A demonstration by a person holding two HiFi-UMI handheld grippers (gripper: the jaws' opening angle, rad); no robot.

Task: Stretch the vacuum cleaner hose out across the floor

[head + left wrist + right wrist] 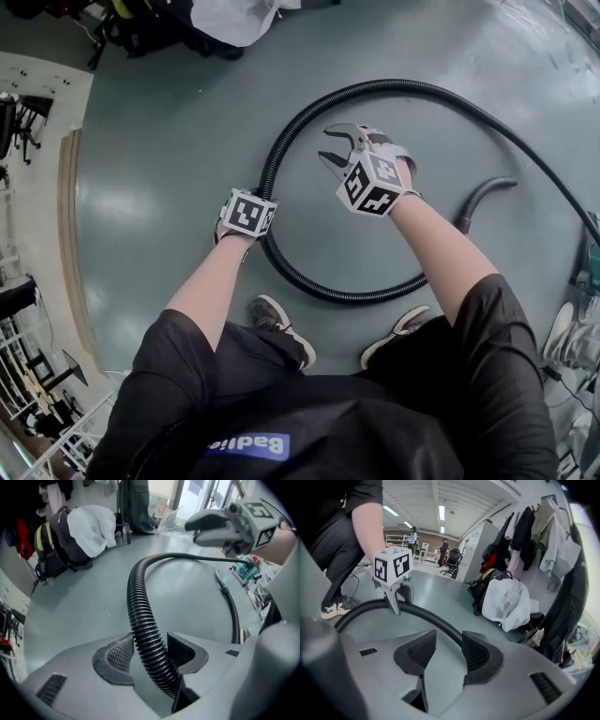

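A black ribbed vacuum hose (394, 86) lies in a wide loop on the grey floor, and its rigid curved end (483, 192) rests at the right. My left gripper (255, 225) points steeply down on the loop's left side. In the left gripper view the hose (140, 616) runs up between the jaws, which are shut on it (147, 653). My right gripper (339, 147) hovers over the floor inside the loop, open with nothing between its jaws. In the right gripper view (443, 651) the hose (426, 616) passes beyond the tips toward the left gripper (396, 604).
The person's two shoes (281, 323) stand just inside the loop's near arc. A backpack and a white cloth (91, 529) sit on the floor by the far wall, under hanging coats (553, 536). A teal object (248, 566) lies where the hose leads away at the right.
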